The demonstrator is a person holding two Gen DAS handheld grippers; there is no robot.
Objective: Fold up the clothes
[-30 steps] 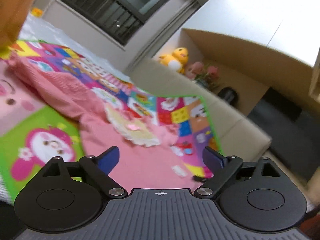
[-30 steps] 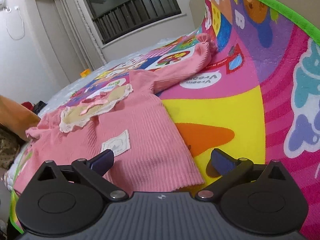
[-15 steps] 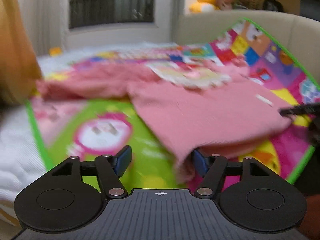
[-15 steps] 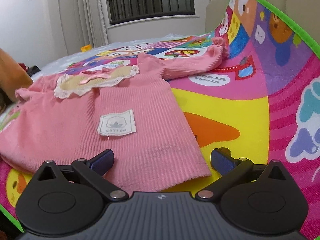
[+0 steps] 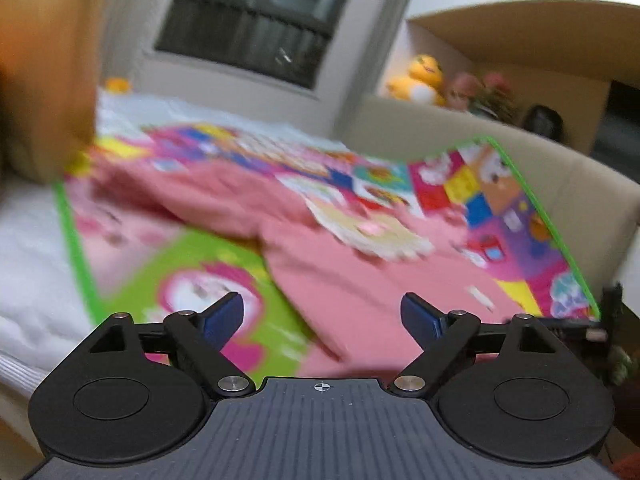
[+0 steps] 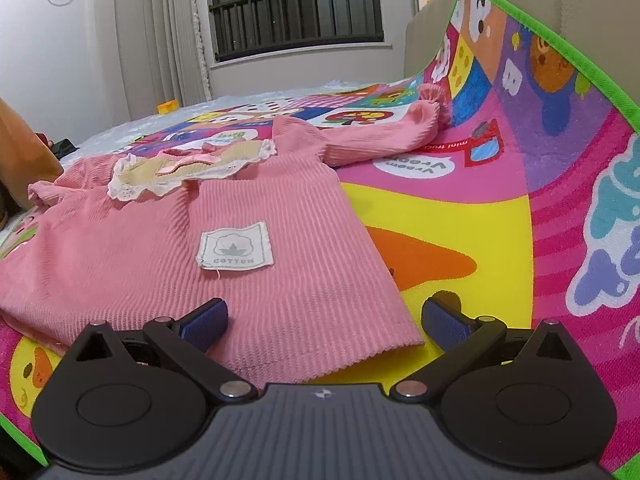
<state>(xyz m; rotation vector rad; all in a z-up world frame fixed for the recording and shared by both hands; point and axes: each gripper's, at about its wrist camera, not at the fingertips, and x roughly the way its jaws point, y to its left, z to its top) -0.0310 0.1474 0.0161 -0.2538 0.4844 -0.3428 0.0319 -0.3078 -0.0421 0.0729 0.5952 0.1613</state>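
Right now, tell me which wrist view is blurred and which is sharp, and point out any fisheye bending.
Left wrist view: motion-smeared; the pink top and play mat lose their detail, while the left gripper stays crisp. Right wrist view: sharp; the cotton label is legible between the open fingers of the right gripper. Fisheye bending: the mat's green edge bows.

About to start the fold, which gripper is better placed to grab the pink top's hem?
Right. The right gripper is open, low over the pink top's hem corner; the left gripper looks higher.
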